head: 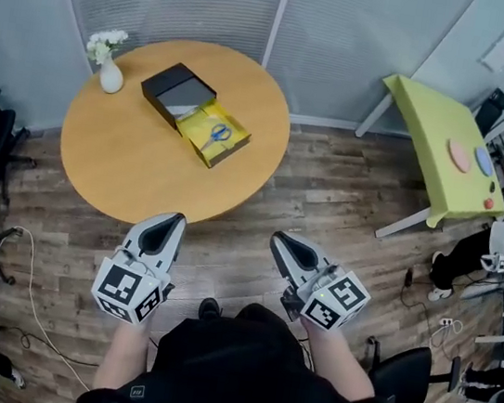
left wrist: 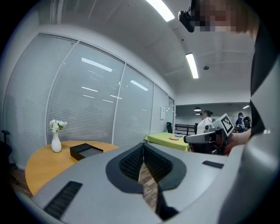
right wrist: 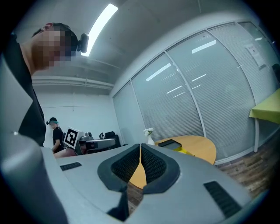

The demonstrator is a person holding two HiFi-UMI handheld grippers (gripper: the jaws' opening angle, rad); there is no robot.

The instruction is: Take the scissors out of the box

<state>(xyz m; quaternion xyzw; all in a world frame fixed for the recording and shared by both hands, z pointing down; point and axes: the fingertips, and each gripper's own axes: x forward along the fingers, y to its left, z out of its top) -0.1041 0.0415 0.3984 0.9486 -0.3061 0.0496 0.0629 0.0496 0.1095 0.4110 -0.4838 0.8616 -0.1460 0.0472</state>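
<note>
Hanging back from the round wooden table (head: 126, 163)
left hand-held gripper (head: 172, 221) and right hand-held gripper (head: 282, 240) closed, empty: blue-handled scissors (head: 217, 132) in yellow cardboard box (head: 234, 145) too far off.

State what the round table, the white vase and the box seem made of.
Round table: wood or wood-look laminate, matte, even tan top.
White vase: probably glazed ceramic, smooth and opaque.
Box: likely cardboard, thin flat walls, one half black, one yellow.
</note>
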